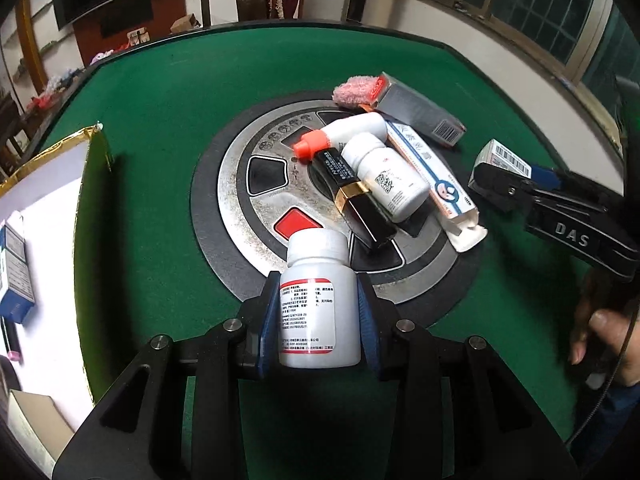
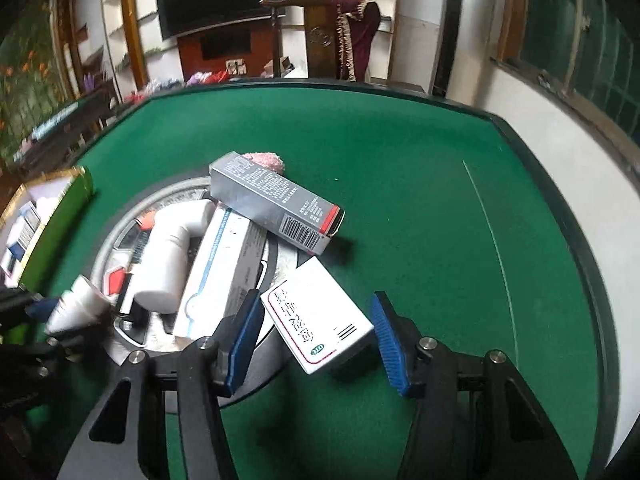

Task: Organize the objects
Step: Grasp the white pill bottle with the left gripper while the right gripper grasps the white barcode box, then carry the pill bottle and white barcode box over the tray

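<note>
My left gripper (image 1: pixel 318 320) is shut on a white pill bottle (image 1: pixel 318 296) with a red-lined label, held above the table's round centre panel (image 1: pixel 236 184). It also shows in the right wrist view (image 2: pixel 78 304). My right gripper (image 2: pixel 316 334) is open, its blue pads on either side of a small white medicine box (image 2: pixel 316 316) that lies on the green felt; the left pad looks close to it. In the left wrist view that box (image 1: pixel 506 158) sits at the right gripper's tip. A pile lies on the panel: a second white bottle (image 1: pixel 386 176), a spray bottle with an orange cap (image 1: pixel 344 132), a black-and-gold tube (image 1: pixel 352 196), a long white carton (image 1: pixel 432 172), a grey carton (image 2: pixel 276 204) and a pink fluffy item (image 1: pixel 356 90).
A green-and-gold open box (image 1: pixel 90 208) with a white inside stands at the left and holds a blue-and-white carton (image 1: pixel 14 268). The green felt table (image 2: pixel 420 184) has a dark raised rim. A white wall and windows lie to the right.
</note>
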